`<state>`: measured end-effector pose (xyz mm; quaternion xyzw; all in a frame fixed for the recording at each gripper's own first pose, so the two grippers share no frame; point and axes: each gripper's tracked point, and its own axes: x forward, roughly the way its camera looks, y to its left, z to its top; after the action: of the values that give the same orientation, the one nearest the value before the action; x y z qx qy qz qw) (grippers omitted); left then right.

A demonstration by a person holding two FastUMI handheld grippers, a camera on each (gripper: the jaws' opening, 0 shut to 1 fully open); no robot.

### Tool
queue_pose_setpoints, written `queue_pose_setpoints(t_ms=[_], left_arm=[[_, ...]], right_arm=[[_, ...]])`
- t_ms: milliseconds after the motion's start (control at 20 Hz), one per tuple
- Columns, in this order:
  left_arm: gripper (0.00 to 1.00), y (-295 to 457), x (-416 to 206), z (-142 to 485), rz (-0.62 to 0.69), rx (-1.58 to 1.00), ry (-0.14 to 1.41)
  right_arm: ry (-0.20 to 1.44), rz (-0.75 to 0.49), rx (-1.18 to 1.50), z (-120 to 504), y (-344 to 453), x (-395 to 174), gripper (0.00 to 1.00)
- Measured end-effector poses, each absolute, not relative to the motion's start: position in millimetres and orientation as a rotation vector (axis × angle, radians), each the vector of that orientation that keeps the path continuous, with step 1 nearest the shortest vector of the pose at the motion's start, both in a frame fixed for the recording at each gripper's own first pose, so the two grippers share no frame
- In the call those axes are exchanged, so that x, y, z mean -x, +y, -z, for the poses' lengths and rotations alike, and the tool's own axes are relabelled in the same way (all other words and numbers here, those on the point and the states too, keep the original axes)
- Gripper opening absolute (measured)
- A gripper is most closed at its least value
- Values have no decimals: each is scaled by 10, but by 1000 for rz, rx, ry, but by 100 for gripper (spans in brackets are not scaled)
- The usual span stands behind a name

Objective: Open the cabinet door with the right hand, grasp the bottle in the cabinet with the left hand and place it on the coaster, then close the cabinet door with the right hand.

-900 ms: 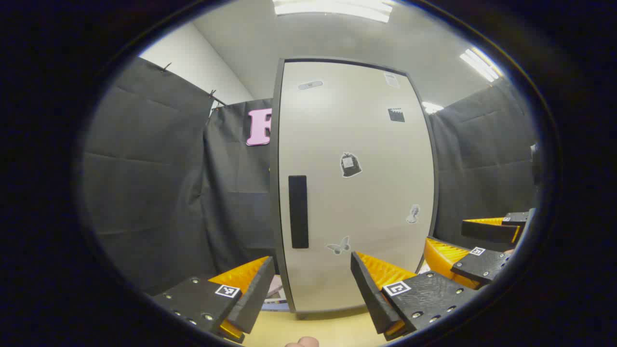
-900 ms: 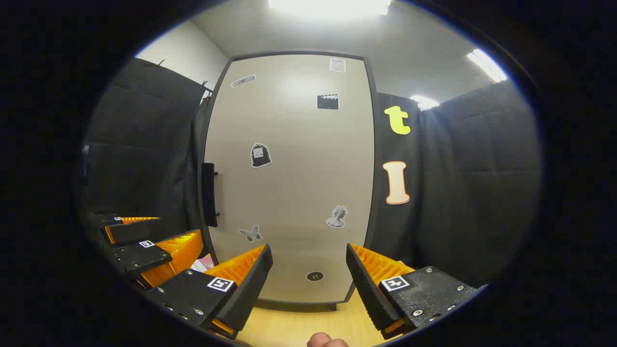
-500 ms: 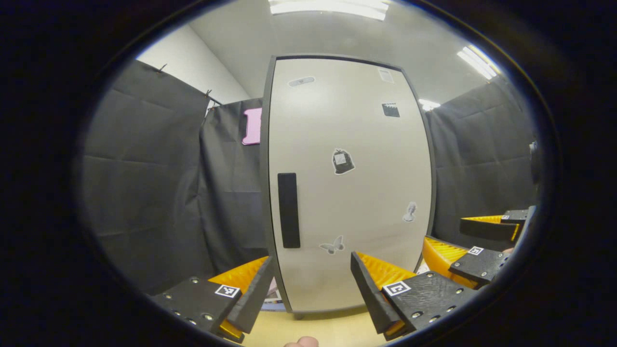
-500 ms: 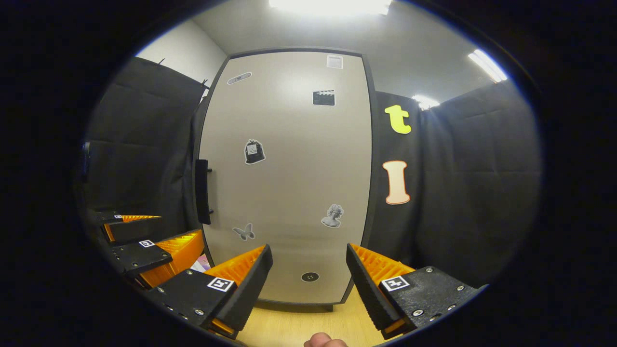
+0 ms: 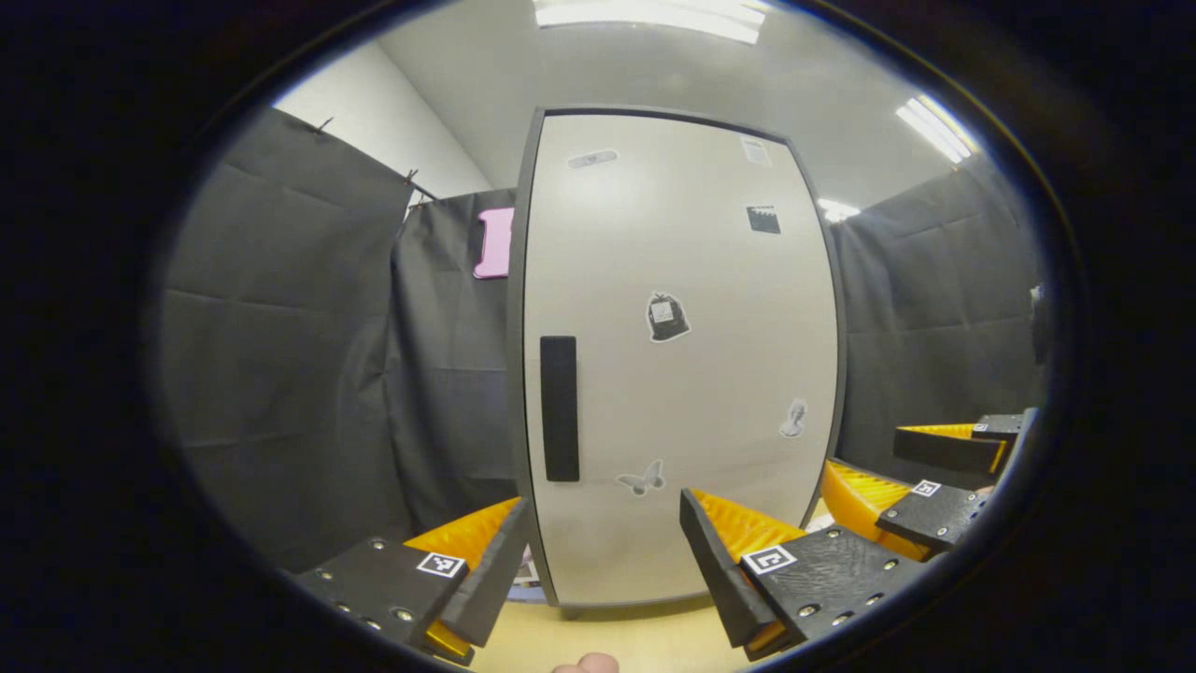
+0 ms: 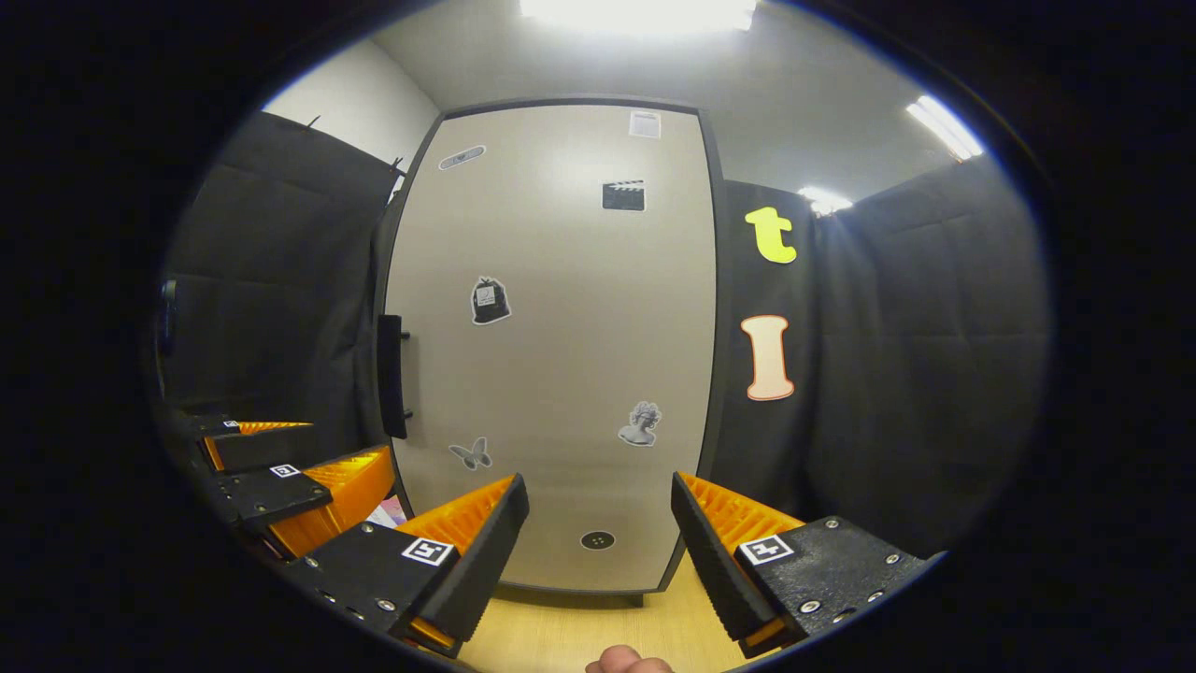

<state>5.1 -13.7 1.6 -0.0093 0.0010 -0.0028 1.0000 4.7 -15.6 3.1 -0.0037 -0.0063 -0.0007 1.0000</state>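
A tall beige cabinet (image 5: 682,374) with a dark frame stands shut ahead of me, its door (image 6: 561,355) covered with small stickers. A black vertical handle (image 5: 559,408) sits on the door's left edge; in the right gripper view the handle (image 6: 392,376) shows side-on. My left gripper (image 5: 598,570) is open in front of the door's lower part, holding nothing. My right gripper (image 6: 598,551) is also open and empty, facing the door's lower right. The right gripper (image 5: 920,486) also appears at the left gripper view's right edge, and the left gripper (image 6: 290,477) at the right gripper view's left. The bottle is hidden behind the door.
A light wooden tabletop (image 6: 579,636) runs under the cabinet's foot. Black cloth walls (image 5: 299,374) close in both sides and the back. Something pink and white (image 6: 392,512) lies on the table left of the cabinet. A fingertip (image 6: 628,662) shows at the bottom edge.
Both views shifted slightly right, so the cabinet sits a little more to the left in each. Both grippers stayed open; the door has not moved.
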Motion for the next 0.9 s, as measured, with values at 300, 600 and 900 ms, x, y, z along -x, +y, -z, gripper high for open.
queue_pose_setpoints(t_ms=[300, 600, 900], left_arm=[[91, -153, -20, -61, 13, 13, -8], [91, 121, 185, 39, -18, 8, -4], [92, 618, 609, 258, -73, 3, 16]], right_arm=[[-16, 12, 3, -63, -232, -79, 96], [-56, -23, 11, -328, -87, -315, 95], [-105, -140, 6, -664, 585, -680, 95]])
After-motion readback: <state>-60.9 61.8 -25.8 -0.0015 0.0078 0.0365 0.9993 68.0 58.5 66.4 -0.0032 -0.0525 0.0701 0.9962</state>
